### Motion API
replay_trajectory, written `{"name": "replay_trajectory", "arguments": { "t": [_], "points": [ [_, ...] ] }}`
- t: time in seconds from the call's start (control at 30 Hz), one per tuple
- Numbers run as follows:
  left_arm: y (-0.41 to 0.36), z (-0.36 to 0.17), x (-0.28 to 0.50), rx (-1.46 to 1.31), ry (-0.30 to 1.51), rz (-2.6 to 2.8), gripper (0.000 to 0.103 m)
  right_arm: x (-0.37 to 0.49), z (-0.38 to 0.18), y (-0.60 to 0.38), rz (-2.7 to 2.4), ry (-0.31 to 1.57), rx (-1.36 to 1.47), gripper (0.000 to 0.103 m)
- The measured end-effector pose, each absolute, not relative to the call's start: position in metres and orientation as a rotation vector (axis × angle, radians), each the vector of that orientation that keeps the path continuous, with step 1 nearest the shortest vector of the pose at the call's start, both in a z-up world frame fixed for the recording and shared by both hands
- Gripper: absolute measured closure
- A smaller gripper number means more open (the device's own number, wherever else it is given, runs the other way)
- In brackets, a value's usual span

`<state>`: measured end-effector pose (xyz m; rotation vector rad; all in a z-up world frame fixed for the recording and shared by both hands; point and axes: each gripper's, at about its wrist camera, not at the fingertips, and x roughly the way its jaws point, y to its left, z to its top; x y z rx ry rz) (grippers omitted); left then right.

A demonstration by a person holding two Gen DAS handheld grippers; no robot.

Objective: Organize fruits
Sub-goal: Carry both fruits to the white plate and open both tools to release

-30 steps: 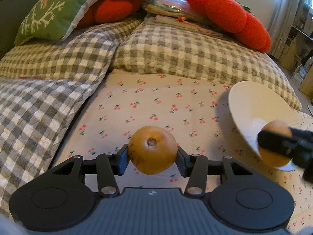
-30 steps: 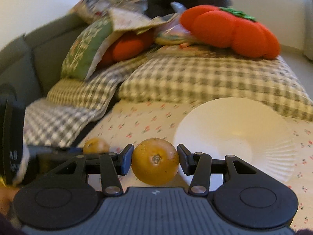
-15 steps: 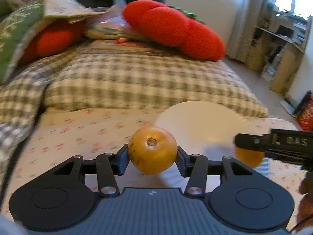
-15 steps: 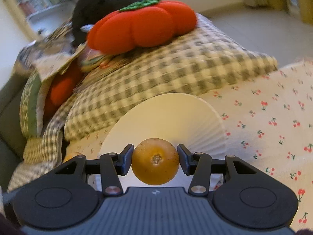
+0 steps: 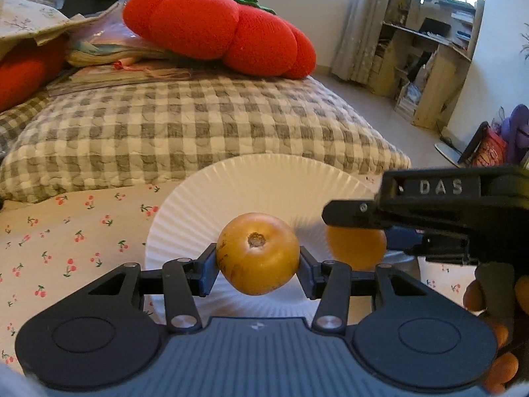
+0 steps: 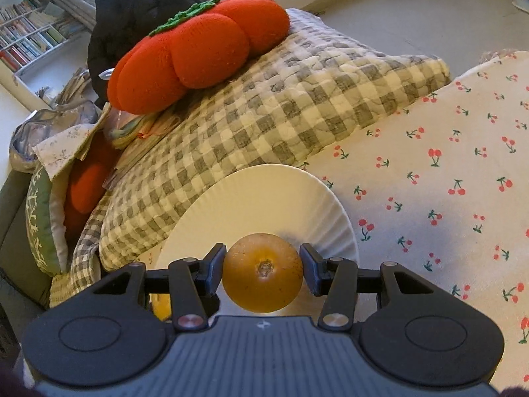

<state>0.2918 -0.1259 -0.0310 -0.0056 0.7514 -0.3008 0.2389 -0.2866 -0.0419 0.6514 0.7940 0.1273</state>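
Note:
My left gripper [image 5: 258,266] is shut on a round orange-brown fruit [image 5: 258,253], held above the near part of a white paper plate [image 5: 231,185]. My right gripper [image 6: 263,269] is shut on a second, similar fruit [image 6: 262,273] over the same plate [image 6: 264,198]. In the left wrist view the right gripper comes in from the right with its fruit [image 5: 355,246] over the plate's right side. The plate lies on a cherry-print sheet [image 6: 446,182].
A grey checked quilt [image 5: 185,125] rises just behind the plate, with a red tomato-shaped cushion [image 5: 215,29] on top. More cushions [image 6: 43,225] are piled at the left. A floor and wooden shelves [image 5: 429,66] lie beyond the bed to the right.
Both grippers have moved toward the plate with their fruits. The left one swung right so the plate now sits centred under it. The right one came over the plate's near edge.

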Motion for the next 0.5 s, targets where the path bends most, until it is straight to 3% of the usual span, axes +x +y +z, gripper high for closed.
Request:
{"name": "replay_trajectory", "arguments": {
  "t": [0.5],
  "points": [
    [-0.141, -0.042, 0.301, 0.119, 0.730, -0.295, 0.061, 0.253, -0.039, -0.260, 0.134, 0.749, 0.464, 0.057]
  ]
}}
